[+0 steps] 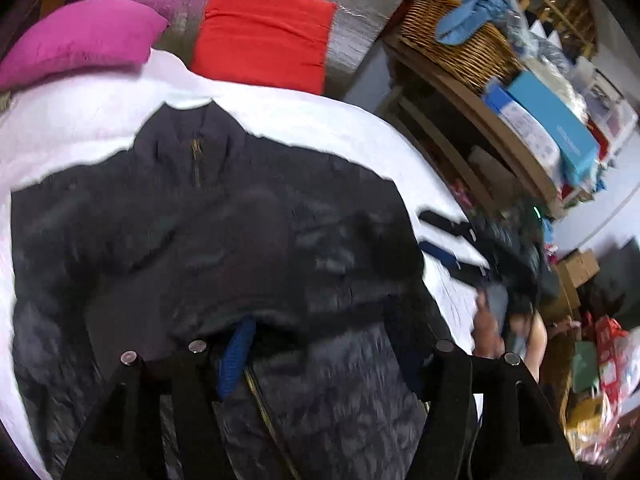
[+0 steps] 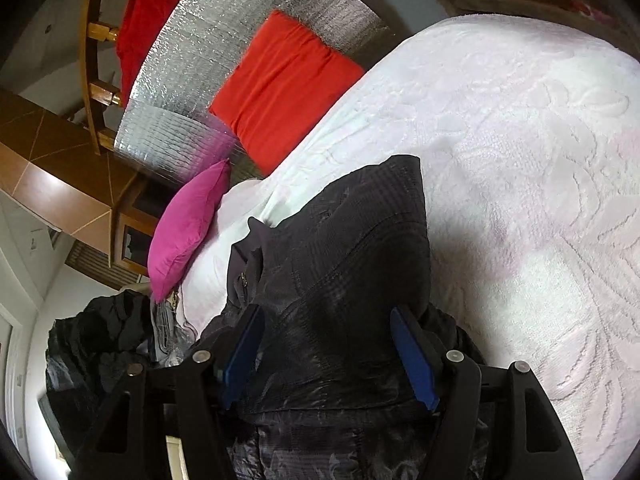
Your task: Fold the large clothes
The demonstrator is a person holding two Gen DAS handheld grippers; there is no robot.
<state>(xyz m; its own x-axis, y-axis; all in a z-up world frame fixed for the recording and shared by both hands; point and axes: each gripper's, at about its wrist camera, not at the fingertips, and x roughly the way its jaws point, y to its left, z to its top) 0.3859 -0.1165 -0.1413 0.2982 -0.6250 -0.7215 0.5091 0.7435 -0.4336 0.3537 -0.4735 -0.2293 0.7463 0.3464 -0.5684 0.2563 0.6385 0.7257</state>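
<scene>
Fingers: the right gripper [image 2: 328,354] has its blue-padded fingers [image 2: 414,360] spread wide, poised over dark cloth with nothing pinched between them; the left gripper [image 1: 320,354] is likewise spread, one blue pad [image 1: 236,356] visible against the fabric, the other lost in blur, and no cloth seen nipped between them. Garment: one dark quilted jacket [image 1: 208,240], large, lying on the bed with collar and short zip [image 1: 197,160] towards the pillows; in the right wrist view a flat dark panel of it [image 2: 360,248] lies folded across the body. Surface: a bed under a white bedspread [image 2: 520,160] with raised floral pattern, bare over most of its width beside the jacket. At its head, a magenta pillow [image 1: 80,40] and a red-orange pillow [image 1: 264,36], both leaning on a silver quilted foil sheet [image 1: 352,20]. Room: wooden shelving [image 1: 460,120] beside the bed carrying a wicker basket [image 1: 452,40] with blue cloth in it, and blue and white boxes [image 1: 552,120]; cardboard boxes and assorted clutter further along. On the other side, a heap of dark clothing [image 2: 96,340] at the bed edge, brown tiling [image 2: 52,176], a wooden rail [image 2: 92,32] hung with red cloth [image 2: 148,8]. The left wrist view is motion-blurred.
</scene>
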